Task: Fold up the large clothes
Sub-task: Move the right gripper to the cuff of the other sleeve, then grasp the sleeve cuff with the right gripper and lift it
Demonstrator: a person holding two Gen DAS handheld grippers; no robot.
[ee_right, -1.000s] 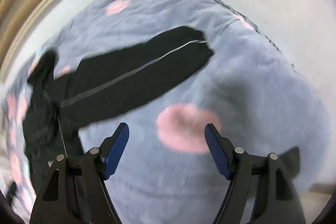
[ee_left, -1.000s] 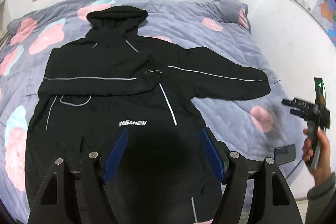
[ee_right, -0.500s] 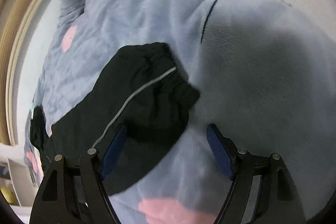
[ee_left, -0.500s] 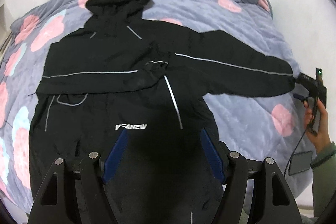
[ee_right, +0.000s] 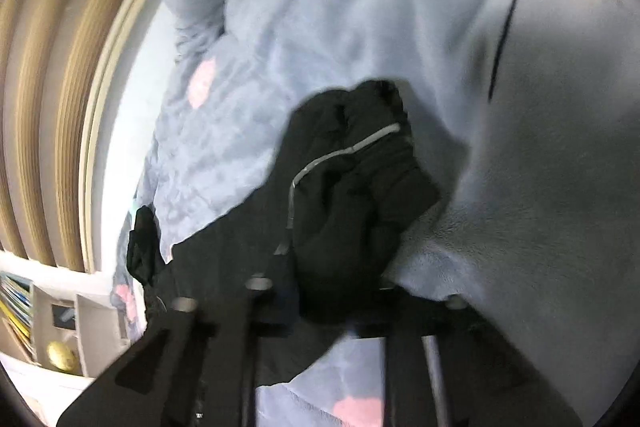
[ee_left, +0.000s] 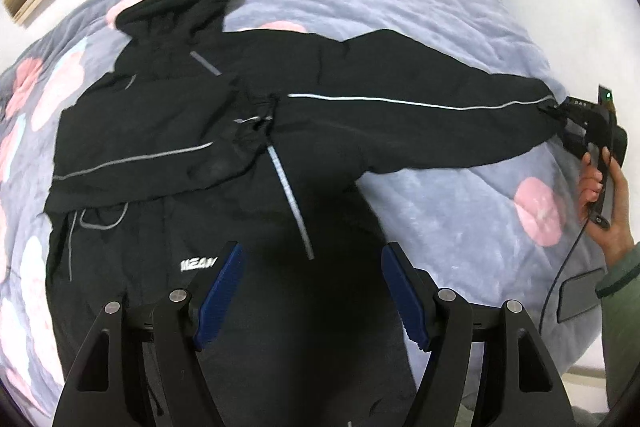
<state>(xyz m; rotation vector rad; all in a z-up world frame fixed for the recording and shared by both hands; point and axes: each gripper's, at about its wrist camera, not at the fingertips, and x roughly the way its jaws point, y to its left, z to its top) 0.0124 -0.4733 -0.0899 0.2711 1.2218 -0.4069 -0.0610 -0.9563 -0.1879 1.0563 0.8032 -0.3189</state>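
- The black hooded jacket (ee_left: pixel 256 131) is spread out front-up on the bed (ee_left: pixel 460 195), which has a grey-purple blanket with pink blotches.
- The left hand-held gripper (ee_left: pixel 312 291) hovers over the jacket's lower front, blue pads wide apart and nothing between them. The white chest lettering (ee_left: pixel 198 263) sits just off its left pad.
- Ahead of that gripper and to its left, one sleeve is already folded across the chest, its reflective stripe running sideways.
- The other sleeve (ee_left: pixel 420 119) stretches way out to that gripper's right, toward the bed's edge.
- At the far right of the left view, the right hand-held gripper (ee_left: pixel 568 115) has clamped down on that sleeve's cuff, and the person's hand (ee_left: pixel 604 195) is wrapped around its handle.
- The right wrist view is pretty blurry, but the bunched cuff (ee_right: pixel 352 195) sits right in front of the fingers, filling the gap between them, with the sleeve trailing off to the gripper's left.
- A cable (ee_left: pixel 560 275) hangs down from the right gripper's handle toward a dark flat device (ee_left: pixel 580 295) lying on the bed edge.
- A shelf (ee_right: pixel 44 323) with books shows at the far left of the right view.
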